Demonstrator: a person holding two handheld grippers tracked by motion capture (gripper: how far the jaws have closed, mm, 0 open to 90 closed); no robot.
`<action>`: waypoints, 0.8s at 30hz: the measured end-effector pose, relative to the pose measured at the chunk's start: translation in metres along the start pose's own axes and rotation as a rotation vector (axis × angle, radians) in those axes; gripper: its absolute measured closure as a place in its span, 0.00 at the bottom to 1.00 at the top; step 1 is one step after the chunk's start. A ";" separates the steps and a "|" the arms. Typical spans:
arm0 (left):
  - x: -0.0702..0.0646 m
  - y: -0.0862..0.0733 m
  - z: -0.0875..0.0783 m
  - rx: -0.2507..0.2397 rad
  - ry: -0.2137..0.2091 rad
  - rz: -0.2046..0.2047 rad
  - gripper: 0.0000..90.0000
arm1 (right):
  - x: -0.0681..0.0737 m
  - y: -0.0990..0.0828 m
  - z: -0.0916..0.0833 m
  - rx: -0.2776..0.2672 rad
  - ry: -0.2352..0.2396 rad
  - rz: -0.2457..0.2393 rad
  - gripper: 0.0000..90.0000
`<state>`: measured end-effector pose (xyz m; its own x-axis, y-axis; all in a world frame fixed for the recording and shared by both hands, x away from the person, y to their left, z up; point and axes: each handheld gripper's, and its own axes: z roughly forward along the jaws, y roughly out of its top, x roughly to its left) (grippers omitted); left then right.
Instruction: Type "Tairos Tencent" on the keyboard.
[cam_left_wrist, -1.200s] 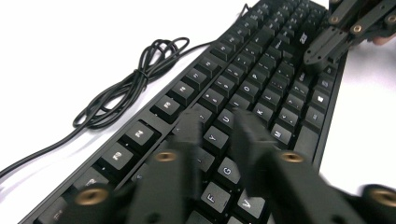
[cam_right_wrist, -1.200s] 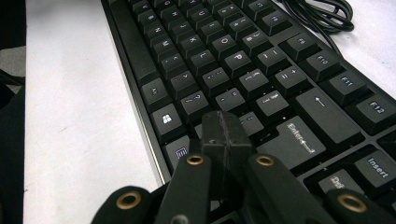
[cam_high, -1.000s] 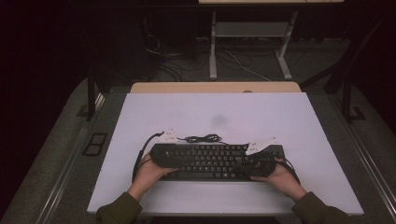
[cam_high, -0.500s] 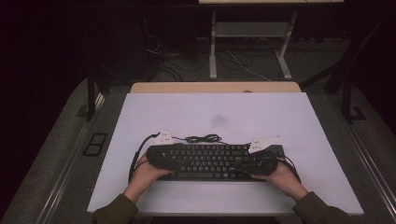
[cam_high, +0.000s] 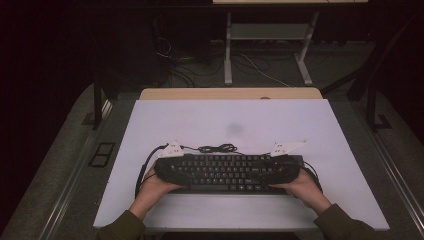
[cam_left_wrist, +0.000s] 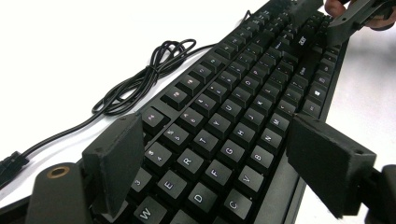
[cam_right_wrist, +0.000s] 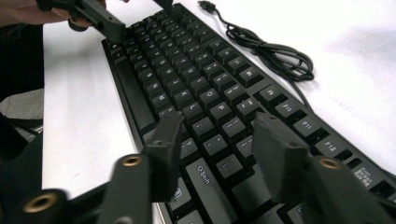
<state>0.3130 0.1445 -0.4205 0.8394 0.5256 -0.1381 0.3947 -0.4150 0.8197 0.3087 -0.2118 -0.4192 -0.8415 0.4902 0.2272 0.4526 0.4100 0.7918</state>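
Observation:
A black keyboard (cam_high: 227, 172) lies flat on the white table (cam_high: 240, 120), near the front edge. Its black cable (cam_high: 217, 148) is coiled just behind it. My left gripper (cam_high: 165, 167) is at the keyboard's left end. In the left gripper view its jaws (cam_left_wrist: 219, 140) have just been opening and straddle the keyboard (cam_left_wrist: 233, 107) front to back, the pads clear of its edges. My right gripper (cam_high: 290, 167) is at the right end. Its jaws (cam_right_wrist: 219, 123) have just been opening and hover apart over the keys (cam_right_wrist: 187, 79), gripping nothing.
A tan board (cam_high: 230, 93) borders the table's far edge, with a metal desk frame (cam_high: 265, 45) and floor cables beyond. Bare white surface lies behind and to both sides of the keyboard. The cable's plug (cam_right_wrist: 205, 5) rests on the table past the coil (cam_right_wrist: 275, 53).
Hands and keyboard stay about where they were. The jaw movement is too small to make out in the high view.

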 end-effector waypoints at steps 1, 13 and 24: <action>0.000 0.000 -0.001 -0.001 -0.001 0.001 0.21 | 0.000 0.000 0.000 -0.004 -0.002 0.002 0.52; -0.001 -0.002 -0.009 -0.020 0.010 -0.003 0.20 | -0.003 0.009 0.002 -0.052 -0.027 0.004 0.34; -0.004 -0.004 -0.012 -0.034 0.027 -0.004 0.19 | -0.004 0.020 0.010 -0.077 -0.026 -0.002 0.31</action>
<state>0.3039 0.1533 -0.4161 0.8272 0.5473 -0.1271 0.3851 -0.3876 0.8375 0.3238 -0.1976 -0.4097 -0.8342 0.5093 0.2116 0.4259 0.3512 0.8339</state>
